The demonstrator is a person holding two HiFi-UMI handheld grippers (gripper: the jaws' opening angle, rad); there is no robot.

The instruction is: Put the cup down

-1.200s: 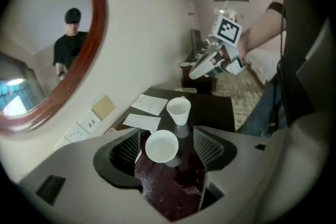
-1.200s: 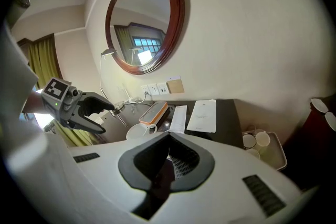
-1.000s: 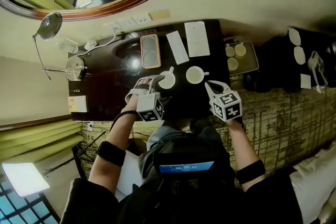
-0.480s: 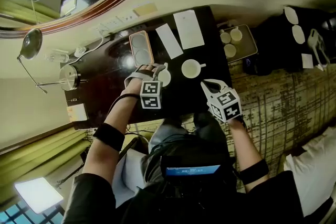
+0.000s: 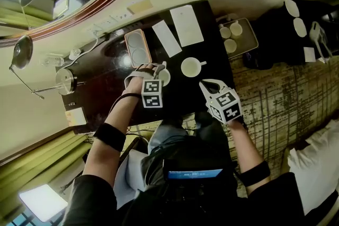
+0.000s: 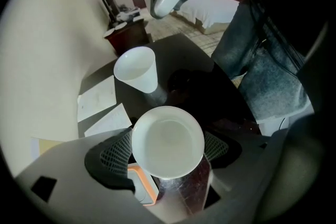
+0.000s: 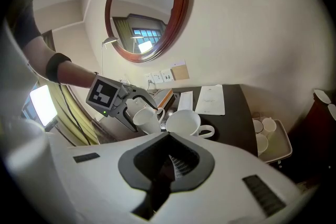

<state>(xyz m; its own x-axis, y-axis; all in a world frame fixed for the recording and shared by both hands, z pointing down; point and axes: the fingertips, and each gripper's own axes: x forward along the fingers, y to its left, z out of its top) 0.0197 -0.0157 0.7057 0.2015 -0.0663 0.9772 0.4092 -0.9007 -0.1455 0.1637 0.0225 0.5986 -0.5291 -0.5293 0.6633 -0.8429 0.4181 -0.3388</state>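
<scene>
White cup (image 6: 168, 141) in tightening (left) gripper (image 6: 168, 152)

Right hand-held gripper (image 5: 204, 83), jaws together

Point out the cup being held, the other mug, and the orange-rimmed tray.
held cup (image 6: 168, 141), left gripper view, inside bottom.
other mug (image 5: 192, 67), head view, open inside.
orange-rimmed tray (image 5: 136, 41), head view, bare inside.

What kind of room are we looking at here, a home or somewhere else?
Most likely a hotel room: a bed beyond a dark desk, a round wood-framed wall mirror, and a tray of spare white cups beside the desk.
</scene>
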